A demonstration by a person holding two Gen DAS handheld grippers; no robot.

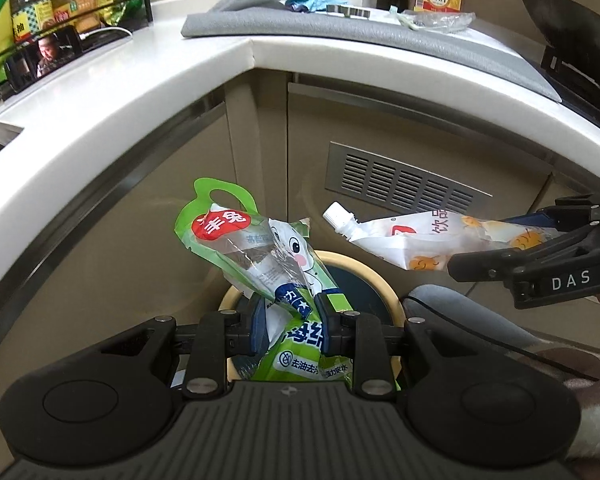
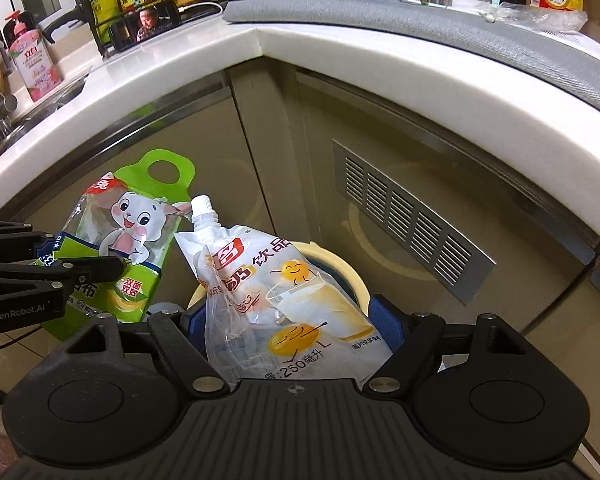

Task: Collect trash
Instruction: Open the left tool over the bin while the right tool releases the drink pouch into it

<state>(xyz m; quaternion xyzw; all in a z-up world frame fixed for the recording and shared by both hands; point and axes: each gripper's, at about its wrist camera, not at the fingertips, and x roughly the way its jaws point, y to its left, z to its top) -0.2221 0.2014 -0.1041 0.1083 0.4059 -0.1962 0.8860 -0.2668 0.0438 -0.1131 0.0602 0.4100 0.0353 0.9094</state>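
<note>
Bin (image 1: 384,280) below green wrapper (image 1: 236,248), drink pouch (image 2: 284,292)

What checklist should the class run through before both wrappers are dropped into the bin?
1. Left gripper clamped on the green rabbit package: ok.
2. Right gripper holding the white drink pouch across its width: ok.
3. Bin below both items: ok for the package; the pouch's spout end reaches past the rim.
4. Bin opening unobstructed: cannot tell, the wrappers hide it.
5. Grippers clear of each other: ok, apart.
6. Pouch cap on: ok.
</note>
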